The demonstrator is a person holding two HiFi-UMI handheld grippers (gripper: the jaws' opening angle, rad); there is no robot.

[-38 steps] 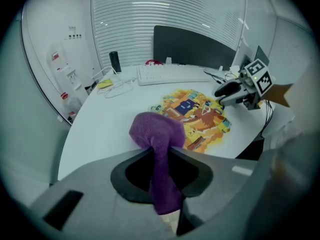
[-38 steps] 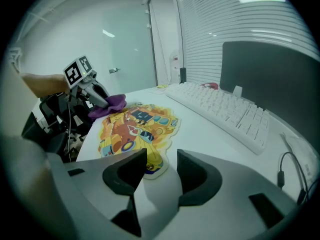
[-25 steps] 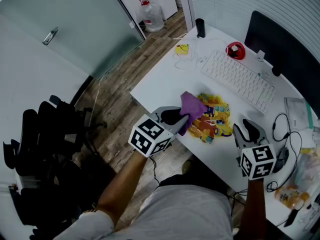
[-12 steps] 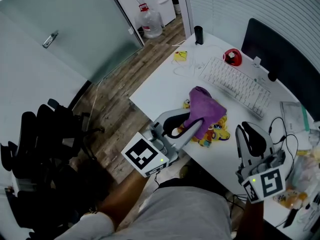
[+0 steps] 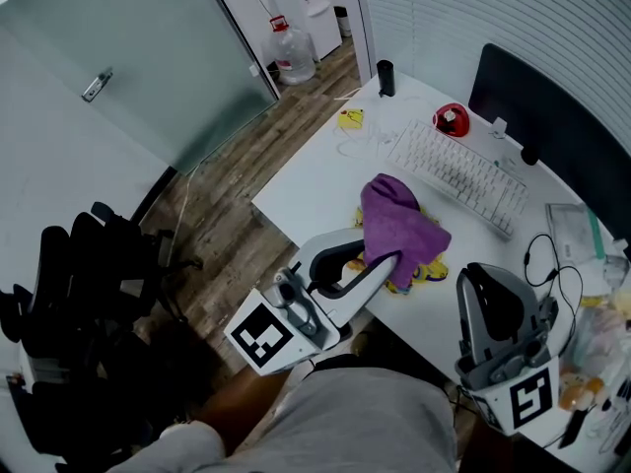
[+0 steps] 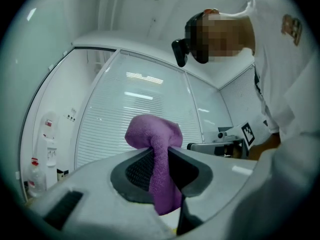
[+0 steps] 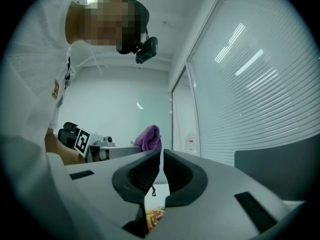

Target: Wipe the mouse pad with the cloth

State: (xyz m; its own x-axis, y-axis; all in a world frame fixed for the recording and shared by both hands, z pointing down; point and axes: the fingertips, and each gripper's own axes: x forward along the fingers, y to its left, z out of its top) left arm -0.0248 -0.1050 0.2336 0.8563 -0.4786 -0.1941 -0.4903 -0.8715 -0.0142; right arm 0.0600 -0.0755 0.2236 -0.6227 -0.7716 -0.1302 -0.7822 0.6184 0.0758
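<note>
My left gripper (image 5: 380,254) is shut on a purple cloth (image 5: 399,220) and holds it up above the desk. In the left gripper view the cloth (image 6: 152,131) is pinched between the pads of that gripper (image 6: 159,156) and bulges above them. The colourful yellow mouse pad (image 5: 434,272) lies on the white desk (image 5: 315,180), mostly hidden under the hanging cloth. My right gripper (image 5: 490,286) is raised at the desk's near right. Its jaws are closing and stand almost together, with nothing between them (image 7: 162,156). A strip of the mouse pad (image 7: 155,215) shows below them.
Behind the pad lie a white keyboard (image 5: 455,173), a red object (image 5: 451,118), a black cylinder (image 5: 385,77) and a dark monitor (image 5: 552,116). Cables (image 5: 552,264) and clutter crowd the right end. A black chair (image 5: 89,294) stands on the wooden floor at left.
Both grippers have risen toward the camera. The left one lifted the purple cloth off the mouse pad. The right gripper's jaws went from wide apart to nearly together.
</note>
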